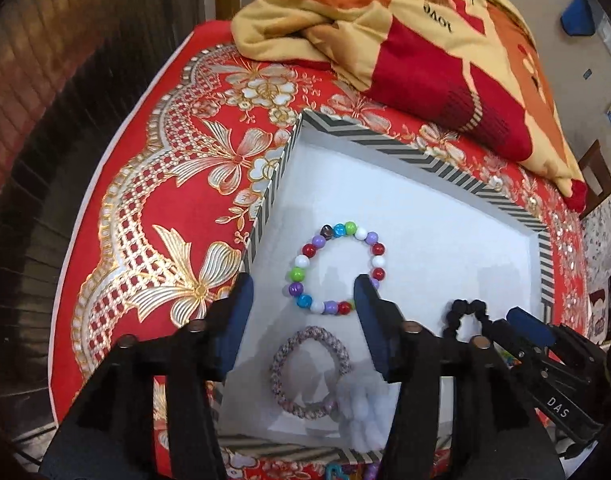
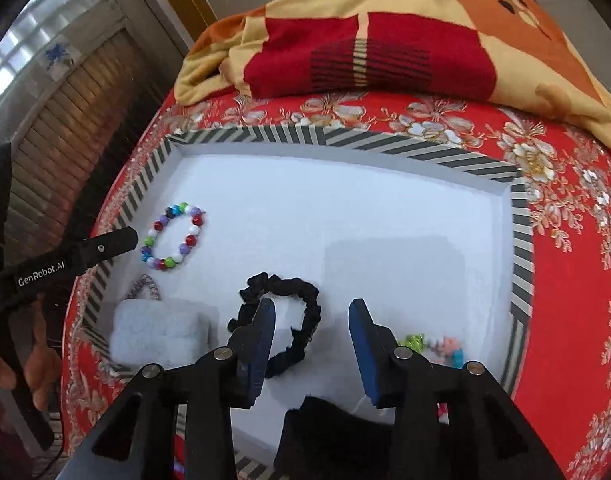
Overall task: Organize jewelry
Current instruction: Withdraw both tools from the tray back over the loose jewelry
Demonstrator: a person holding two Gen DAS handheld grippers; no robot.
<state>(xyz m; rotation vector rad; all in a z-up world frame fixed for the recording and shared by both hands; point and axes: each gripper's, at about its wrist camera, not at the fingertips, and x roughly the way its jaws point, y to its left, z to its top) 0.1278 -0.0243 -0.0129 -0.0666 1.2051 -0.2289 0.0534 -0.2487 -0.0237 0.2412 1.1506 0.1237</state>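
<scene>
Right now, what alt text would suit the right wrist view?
An open right gripper hovers over a black scrunchie in a white tray with a striped rim; a multicoloured bead bracelet lies at the left.

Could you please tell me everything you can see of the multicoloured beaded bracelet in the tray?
The beaded bracelet is a closed ring of round, glossy beads in white, red, purple, green and blue, with one dark bead; they look like plastic or glass. It lies flat on the white floor of the striped-rim tray, near the tray's left wall, apart from the braided band beside it. The open left gripper hangs over it; one finger hides its lower right edge, so contact there cannot be judged.
</scene>
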